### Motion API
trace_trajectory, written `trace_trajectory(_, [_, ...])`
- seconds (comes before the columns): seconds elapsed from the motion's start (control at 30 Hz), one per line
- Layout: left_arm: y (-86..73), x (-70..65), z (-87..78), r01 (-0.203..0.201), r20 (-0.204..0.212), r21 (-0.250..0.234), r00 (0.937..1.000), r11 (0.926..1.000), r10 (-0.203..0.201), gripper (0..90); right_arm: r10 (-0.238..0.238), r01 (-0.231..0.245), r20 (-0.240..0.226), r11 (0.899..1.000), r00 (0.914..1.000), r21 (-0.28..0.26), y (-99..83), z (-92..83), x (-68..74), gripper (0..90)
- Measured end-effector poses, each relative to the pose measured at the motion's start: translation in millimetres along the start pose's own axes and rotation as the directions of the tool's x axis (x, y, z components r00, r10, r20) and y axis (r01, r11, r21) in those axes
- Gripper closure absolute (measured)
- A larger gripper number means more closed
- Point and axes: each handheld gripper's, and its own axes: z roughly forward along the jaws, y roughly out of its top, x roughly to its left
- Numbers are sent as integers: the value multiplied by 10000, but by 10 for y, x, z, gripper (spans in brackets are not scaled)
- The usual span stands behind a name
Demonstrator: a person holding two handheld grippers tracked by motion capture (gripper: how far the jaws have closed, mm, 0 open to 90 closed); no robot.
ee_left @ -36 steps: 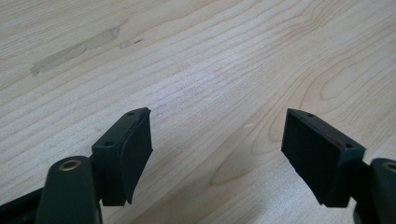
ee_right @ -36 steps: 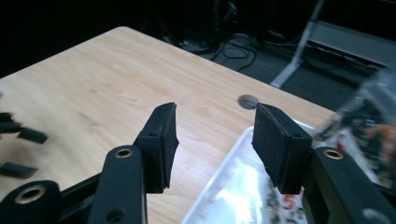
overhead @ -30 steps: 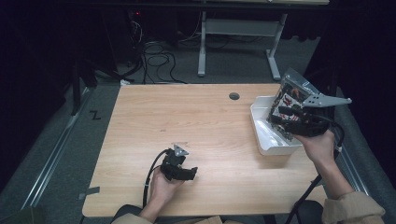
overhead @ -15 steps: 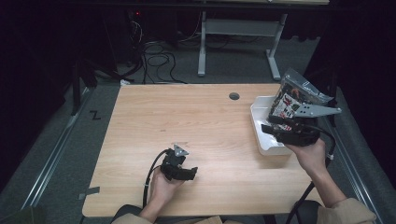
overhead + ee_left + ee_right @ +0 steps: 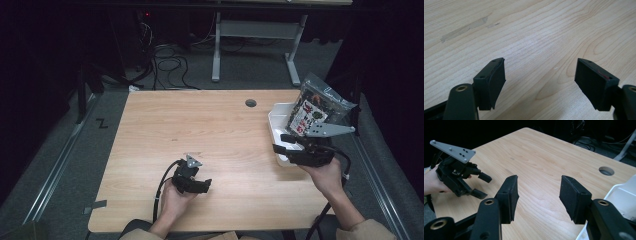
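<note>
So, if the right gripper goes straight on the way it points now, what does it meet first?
Probably the bare wooden table. The right gripper is open and aims across it; the left gripper lies off to one side of that line. Depth is unclear.

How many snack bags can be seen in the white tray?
1. A glossy snack bag stands tilted in the white tray at the table's right edge, just beyond the right gripper. More bags may lie hidden behind it.

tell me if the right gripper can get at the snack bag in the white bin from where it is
Probably yes: the right gripper sits open beside the white bin, the snack bag stands just behind it, nothing between.
</note>
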Motion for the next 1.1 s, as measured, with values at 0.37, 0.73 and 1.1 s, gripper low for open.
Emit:
trace_trajectory(0.37, [1, -1, -2, -37, 5, -13, 10000, 10000, 37, 251, 93, -88, -165, 9995, 9998, 310, -160, 91, 36, 487])
trace_trajectory(0.73, [3, -9, -6, -133, -67, -57, 9999, 9999, 133, 251, 267, -245, -367, 9979, 9990, 602, -413, 228, 100, 481])
trace_trajectory(1.1, [3, -8, -10, -135, -59, -83, 9999, 9999, 134, 251, 400, -357, -314, 9912, 9987, 1278, -661, 464, 134, 480])
